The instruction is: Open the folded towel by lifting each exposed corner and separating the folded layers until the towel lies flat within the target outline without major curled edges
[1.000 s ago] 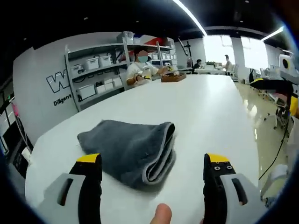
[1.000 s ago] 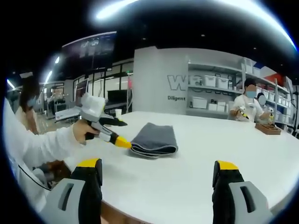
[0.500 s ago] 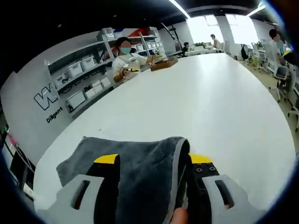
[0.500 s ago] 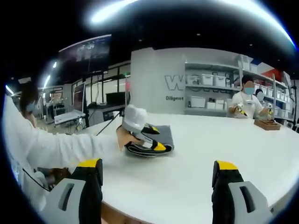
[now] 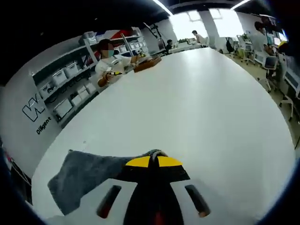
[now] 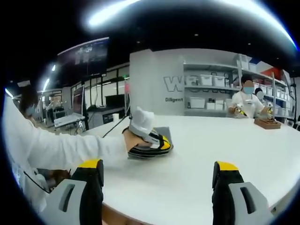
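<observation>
Towel [image 5: 84, 176] pinched by left hand-held gripper [image 5: 153, 162]; right hand-held gripper [image 6: 157, 165] spread, apart

Towel [image 5: 82, 172] partly hidden behind the left gripper [image 5: 153, 161]; wall lettering [image 5: 33, 109] cut off by shelving

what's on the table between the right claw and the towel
Nothing: in the right gripper view, bare white table runs from the open right claw to the grey towel, where the left claw is clamped.
</observation>
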`<action>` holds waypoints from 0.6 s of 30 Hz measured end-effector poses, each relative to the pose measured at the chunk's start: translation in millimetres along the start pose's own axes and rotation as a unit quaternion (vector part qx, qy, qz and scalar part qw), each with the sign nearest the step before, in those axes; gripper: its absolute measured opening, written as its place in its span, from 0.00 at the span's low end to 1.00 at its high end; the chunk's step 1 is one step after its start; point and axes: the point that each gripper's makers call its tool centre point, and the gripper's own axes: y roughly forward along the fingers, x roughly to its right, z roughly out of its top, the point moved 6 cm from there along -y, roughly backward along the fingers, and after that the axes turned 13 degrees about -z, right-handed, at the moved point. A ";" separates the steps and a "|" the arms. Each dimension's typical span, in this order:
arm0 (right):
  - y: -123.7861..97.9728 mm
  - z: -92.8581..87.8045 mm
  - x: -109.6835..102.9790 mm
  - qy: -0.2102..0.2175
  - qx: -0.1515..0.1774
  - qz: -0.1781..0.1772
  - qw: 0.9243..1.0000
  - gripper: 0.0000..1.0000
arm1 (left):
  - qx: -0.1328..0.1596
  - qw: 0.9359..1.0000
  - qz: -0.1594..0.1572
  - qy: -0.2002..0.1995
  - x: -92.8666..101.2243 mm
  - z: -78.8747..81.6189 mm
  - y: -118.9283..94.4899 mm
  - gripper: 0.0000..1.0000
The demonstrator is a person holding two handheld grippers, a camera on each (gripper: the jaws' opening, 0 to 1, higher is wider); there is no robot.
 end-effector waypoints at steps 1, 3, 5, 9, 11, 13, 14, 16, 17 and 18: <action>0.0 0.0 -0.6 0.000 0.000 0.001 1.000 0.96 | 0.022 1.000 0.003 -0.022 -5.0 1.3 -9.8 0.02; -0.1 0.2 -1.0 -0.001 0.000 0.000 1.000 0.96 | 0.054 0.997 0.013 -0.052 -15.4 1.8 -27.9 0.02; -0.3 0.7 -1.0 -0.001 0.000 -0.001 1.000 0.96 | 0.085 0.993 0.023 -0.080 -26.5 1.3 -46.2 0.02; -1.6 2.4 -2.1 -0.003 0.003 -0.001 1.000 0.96 | 0.126 0.982 0.097 -0.105 -57.0 -15.8 -114.0 0.02; -1.6 3.0 -2.9 -0.004 0.003 0.000 1.000 0.96 | 0.132 0.973 0.142 -0.124 -69.8 -35.3 -150.9 0.02; -0.3 2.9 -4.7 -0.006 0.002 0.002 1.000 0.96 | 0.131 0.963 0.194 -0.134 -78.2 -62.9 -189.8 0.02; -0.1 2.9 -5.6 -0.007 0.001 0.003 1.000 0.96 | 0.121 0.960 0.214 -0.134 -80.3 -75.1 -202.3 0.02; 0.7 3.1 -9.1 -0.009 0.001 0.007 1.000 0.95 | 0.085 0.949 0.264 -0.150 -81.2 -119.1 -241.1 0.02; 1.5 2.8 -10.9 -0.010 0.001 0.009 1.000 0.95 | 0.061 0.945 0.276 -0.163 -76.6 -139.6 -254.0 0.02; 2.6 2.4 -12.6 -0.011 0.000 0.011 1.000 0.95 | 0.042 0.942 0.283 -0.174 -71.0 -158.2 -264.2 0.02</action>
